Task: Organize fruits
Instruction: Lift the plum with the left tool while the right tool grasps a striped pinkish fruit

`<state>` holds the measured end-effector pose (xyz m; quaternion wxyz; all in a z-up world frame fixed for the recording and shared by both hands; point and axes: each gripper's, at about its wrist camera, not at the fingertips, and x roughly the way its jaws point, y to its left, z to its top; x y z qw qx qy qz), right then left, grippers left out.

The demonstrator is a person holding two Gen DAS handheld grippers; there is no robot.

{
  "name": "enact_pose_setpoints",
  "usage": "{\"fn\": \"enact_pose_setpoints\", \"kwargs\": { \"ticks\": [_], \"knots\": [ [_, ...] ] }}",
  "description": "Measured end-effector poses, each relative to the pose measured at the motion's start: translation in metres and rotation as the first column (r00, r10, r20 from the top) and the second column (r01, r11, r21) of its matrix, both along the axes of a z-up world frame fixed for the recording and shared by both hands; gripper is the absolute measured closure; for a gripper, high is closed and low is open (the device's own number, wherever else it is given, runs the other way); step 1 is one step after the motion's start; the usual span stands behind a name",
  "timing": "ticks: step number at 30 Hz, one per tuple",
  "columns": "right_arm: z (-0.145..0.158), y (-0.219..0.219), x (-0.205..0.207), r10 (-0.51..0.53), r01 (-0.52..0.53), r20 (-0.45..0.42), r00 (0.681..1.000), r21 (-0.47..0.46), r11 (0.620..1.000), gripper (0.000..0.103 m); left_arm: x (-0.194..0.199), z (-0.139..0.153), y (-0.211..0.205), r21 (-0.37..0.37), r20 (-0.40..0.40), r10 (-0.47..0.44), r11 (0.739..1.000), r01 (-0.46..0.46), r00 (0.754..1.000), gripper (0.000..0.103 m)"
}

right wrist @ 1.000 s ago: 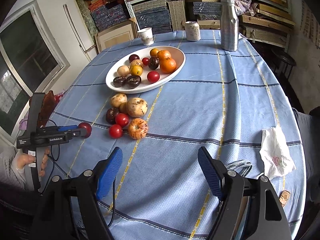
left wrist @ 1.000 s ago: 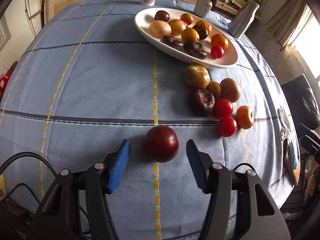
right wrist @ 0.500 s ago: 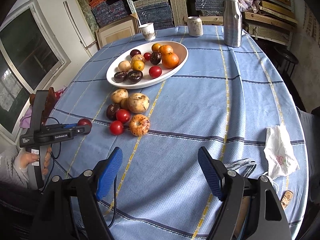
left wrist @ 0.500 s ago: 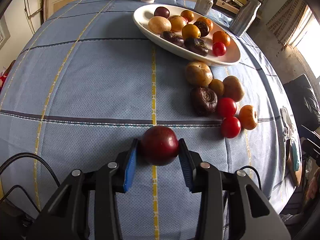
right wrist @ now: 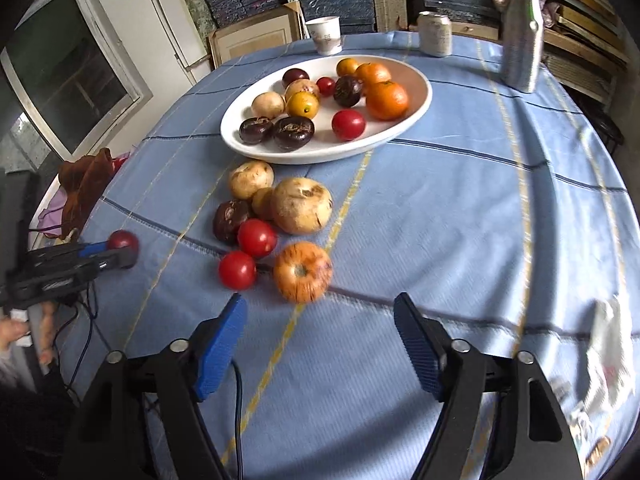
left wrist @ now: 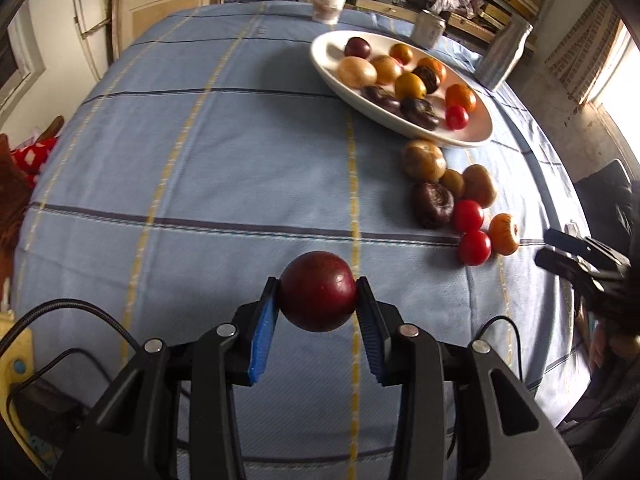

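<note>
My left gripper point(left wrist: 318, 300) is shut on a dark red plum point(left wrist: 318, 291) and holds it just above the blue tablecloth; the plum also shows in the right wrist view point(right wrist: 123, 240). My right gripper point(right wrist: 320, 320) is open and empty, just short of an orange speckled fruit point(right wrist: 303, 271). A loose cluster of fruits lies on the cloth: two red tomatoes point(right wrist: 257, 237), a dark purple fruit point(right wrist: 230, 219) and tan fruits point(right wrist: 302, 205). A white oval plate point(right wrist: 416, 110) behind them holds several fruits.
A paper cup point(right wrist: 326, 35), a can point(right wrist: 435, 33) and a metal bottle point(right wrist: 521, 54) stand at the table's far edge. A crumpled white tissue point(right wrist: 610, 356) lies at the right. Cables hang off the near left edge.
My left gripper shut on the plum and lifted it slightly. My right gripper moved forward and left, close to the loose fruits.
</note>
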<state>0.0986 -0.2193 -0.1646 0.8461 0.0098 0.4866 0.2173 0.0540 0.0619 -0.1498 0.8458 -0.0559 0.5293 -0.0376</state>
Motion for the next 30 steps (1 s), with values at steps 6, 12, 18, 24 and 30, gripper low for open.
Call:
{"fn": "enact_pose_setpoints", "kwargs": {
  "ticks": [6, 12, 18, 24, 30],
  "knots": [
    [-0.01, 0.015, 0.018, 0.02, -0.021, -0.019, 1.0, -0.013, 1.0, 0.042, -0.012, 0.001, 0.018, 0.006, -0.009, 0.046, 0.999, -0.046, 0.999, 0.065],
    [-0.016, 0.025, 0.022, 0.049, -0.05, -0.041, 0.998, -0.018, 0.999, 0.053, -0.014, 0.001, 0.021, 0.01, -0.011, 0.053, 0.999, -0.053, 0.999, 0.065],
    [-0.02, 0.029, 0.024, 0.061, -0.063, -0.057, 0.996, -0.02, 0.998, 0.059, -0.008, -0.002, 0.019, 0.005, -0.021, 0.045, 0.999, -0.045, 0.999, 0.065],
    [-0.021, 0.03, 0.025, 0.069, -0.071, -0.055, 0.996, -0.029, 0.997, 0.061, -0.004, -0.003, 0.015, 0.004, -0.025, 0.035, 0.999, -0.035, 0.999, 0.065],
    [-0.02, 0.032, 0.024, 0.079, -0.082, -0.046, 0.996, -0.05, 0.995, 0.064, -0.001, -0.004, 0.013, 0.005, -0.029, 0.031, 1.0, -0.031, 0.999, 0.065]
  ]
}}
